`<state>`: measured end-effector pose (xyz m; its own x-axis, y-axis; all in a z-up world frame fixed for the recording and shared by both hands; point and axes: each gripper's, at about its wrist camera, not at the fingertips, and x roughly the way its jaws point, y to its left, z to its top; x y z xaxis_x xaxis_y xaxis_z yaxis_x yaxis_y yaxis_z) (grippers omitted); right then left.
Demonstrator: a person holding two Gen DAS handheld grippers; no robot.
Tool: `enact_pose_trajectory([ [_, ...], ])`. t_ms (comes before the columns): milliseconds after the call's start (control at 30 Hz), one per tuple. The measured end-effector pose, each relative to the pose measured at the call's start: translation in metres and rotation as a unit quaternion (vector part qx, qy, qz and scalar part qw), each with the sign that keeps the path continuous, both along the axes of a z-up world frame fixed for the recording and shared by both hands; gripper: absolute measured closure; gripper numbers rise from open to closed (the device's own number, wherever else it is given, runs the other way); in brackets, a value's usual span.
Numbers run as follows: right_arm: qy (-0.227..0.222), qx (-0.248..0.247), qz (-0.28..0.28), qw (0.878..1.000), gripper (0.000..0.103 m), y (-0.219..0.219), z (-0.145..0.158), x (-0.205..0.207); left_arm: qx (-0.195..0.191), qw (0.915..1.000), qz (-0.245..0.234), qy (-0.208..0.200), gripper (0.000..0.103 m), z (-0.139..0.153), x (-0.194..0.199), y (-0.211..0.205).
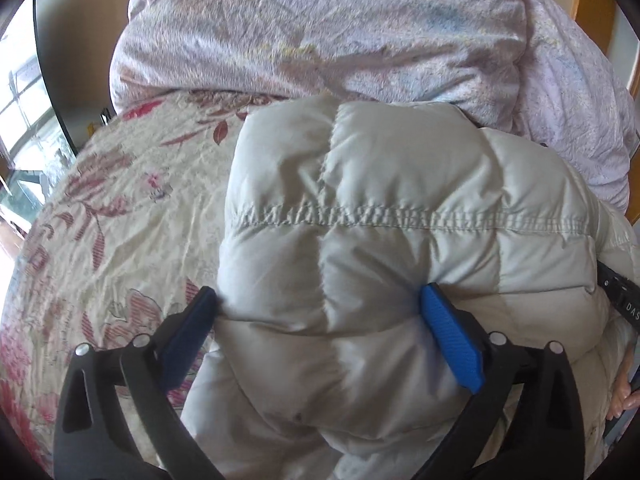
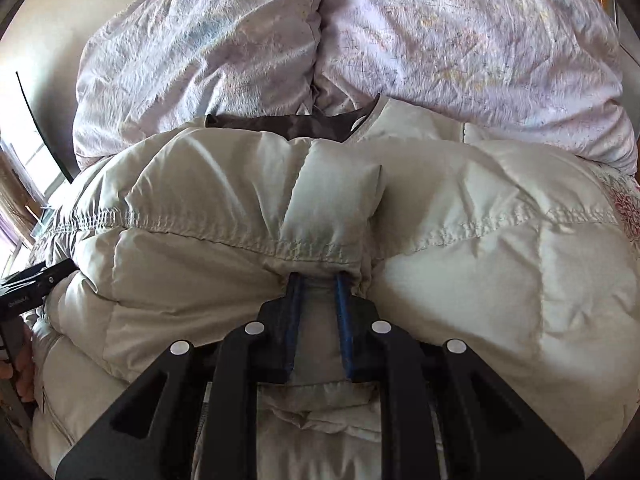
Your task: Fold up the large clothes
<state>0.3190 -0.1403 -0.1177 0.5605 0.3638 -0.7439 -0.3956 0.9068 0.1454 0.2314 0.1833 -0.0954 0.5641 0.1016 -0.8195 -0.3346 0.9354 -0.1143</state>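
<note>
A puffy off-white quilted jacket [image 1: 360, 184] lies bunched on a floral bedsheet [image 1: 120, 208]. My left gripper [image 1: 320, 294] stands wide open over the jacket's left end. A thick padded fold bulges between its blue pads, and the fingertips rest against it without clamping. In the right wrist view the jacket [image 2: 200, 184] fills the middle, with its dark lining [image 2: 280, 124] showing at the far edge. My right gripper [image 2: 317, 276] is shut on a pinch of jacket fabric just below a stitched seam.
A crumpled lilac duvet [image 1: 320, 28] [image 2: 460, 40] is heaped right behind the jacket. Each view catches the other gripper's black body at its edge [image 1: 620, 296] [image 2: 24, 292], with a hand [image 2: 24, 368] below. A window [image 1: 20, 120] is at far left.
</note>
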Motion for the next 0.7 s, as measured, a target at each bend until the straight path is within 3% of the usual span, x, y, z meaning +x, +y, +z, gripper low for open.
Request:
enact_pose_trajectory([
  [33,0.0,0.006,0.001,1.0,0.086,-0.001,-0.001,0.002,-0.026,0.9997,0.002,0.003,0.002,-0.006,0.002,0.006],
  [167,0.004,0.023,0.005,1.0,0.086,-0.003,-0.002,0.007,-0.006,0.9999,0.009,-0.002,0.002,-0.009,0.004,0.002],
  [267,0.013,0.038,0.008,0.999,0.085,-0.007,-0.001,0.009,-0.019,0.9997,0.011,-0.006,0.002,-0.008,0.002,0.005],
  [333,0.03,0.051,0.015,0.998,0.083,-0.012,0.003,0.011,-0.031,0.9995,0.008,-0.007,0.01,0.0,-0.007,0.006],
  [400,0.056,0.07,0.018,0.996,0.078,-0.023,0.012,0.009,-0.041,0.999,-0.003,-0.017,0.01,0.015,-0.025,0.007],
  [433,0.07,0.086,0.018,0.994,0.061,-0.033,0.02,0.005,-0.044,0.9987,-0.01,-0.022,0.01,0.022,-0.035,0.008],
  [467,0.076,0.1,0.014,0.992,0.037,-0.045,0.029,-0.001,-0.047,0.9983,-0.018,-0.028,0.01,0.03,-0.046,0.009],
  [533,0.067,0.116,0.002,0.991,0.018,-0.071,0.045,-0.017,-0.056,0.9971,-0.034,-0.04,0.01,0.045,-0.071,0.016],
  [600,0.052,0.127,-0.001,0.99,0.014,-0.104,0.062,-0.038,-0.073,0.9952,-0.046,-0.045,0.01,0.054,-0.096,0.024],
  [700,0.058,0.107,-0.009,0.992,0.005,-0.147,0.072,-0.069,-0.107,0.9921,-0.051,-0.039,0.01,0.053,-0.134,0.041],
])
